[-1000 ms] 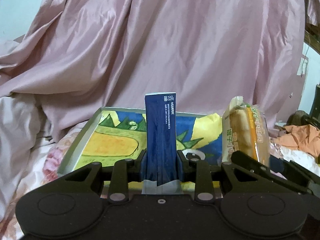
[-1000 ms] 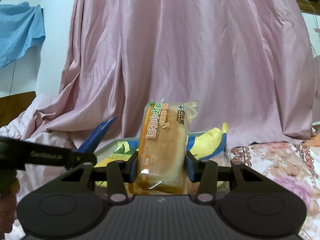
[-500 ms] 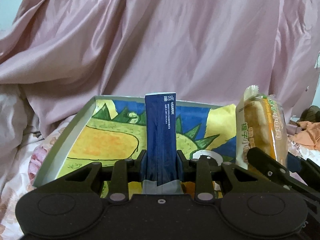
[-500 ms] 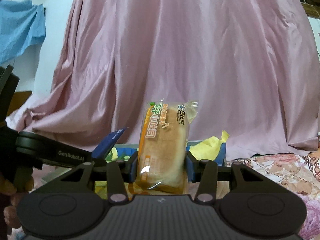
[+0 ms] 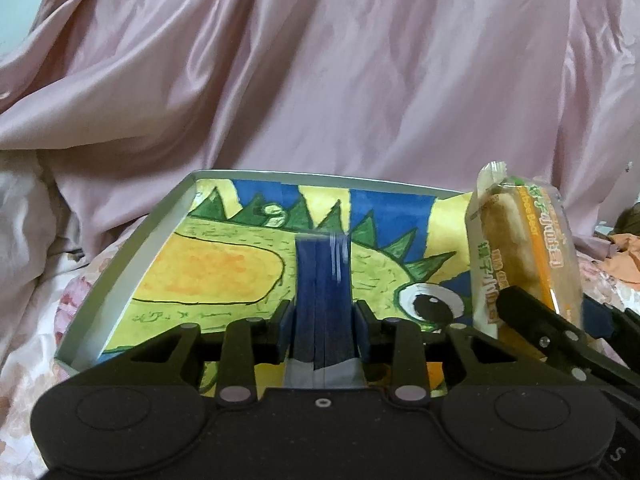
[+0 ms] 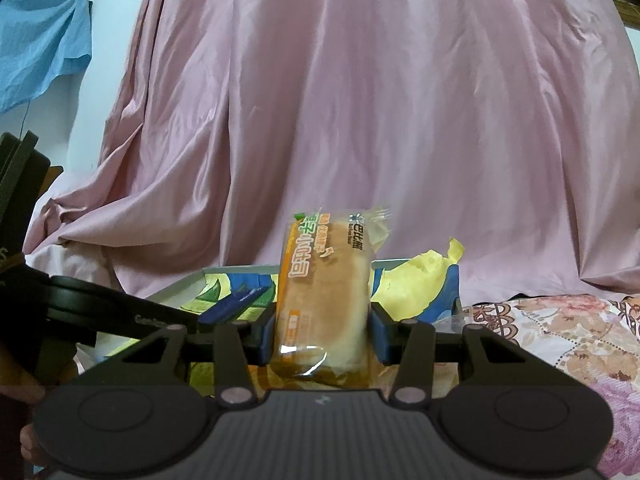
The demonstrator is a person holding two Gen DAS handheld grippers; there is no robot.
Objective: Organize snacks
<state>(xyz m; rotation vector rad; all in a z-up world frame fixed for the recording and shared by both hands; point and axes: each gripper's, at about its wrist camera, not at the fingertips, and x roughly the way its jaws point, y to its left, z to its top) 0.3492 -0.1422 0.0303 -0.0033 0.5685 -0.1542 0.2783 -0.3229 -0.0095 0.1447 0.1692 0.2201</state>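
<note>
The left gripper point(image 5: 322, 316) holds a flat dark blue snack packet point(image 5: 322, 288), though its jaws have just eased slightly apart, above the grey tray with a painted dinosaur point(image 5: 132, 256). At the right, the right gripper point(image 6: 322, 330) clamps a clear-wrapped orange bread roll point(image 6: 324, 288) upright near the tray's right side.

I am holding my left hand-held gripper point(image 5: 322, 316) tilted downward, its jaws easing apart around a slim blue packet point(image 5: 322, 292). My right hand-held gripper point(image 6: 322, 330) is pointing almost level, jaws clamping a bread packet point(image 6: 324, 296).
</note>
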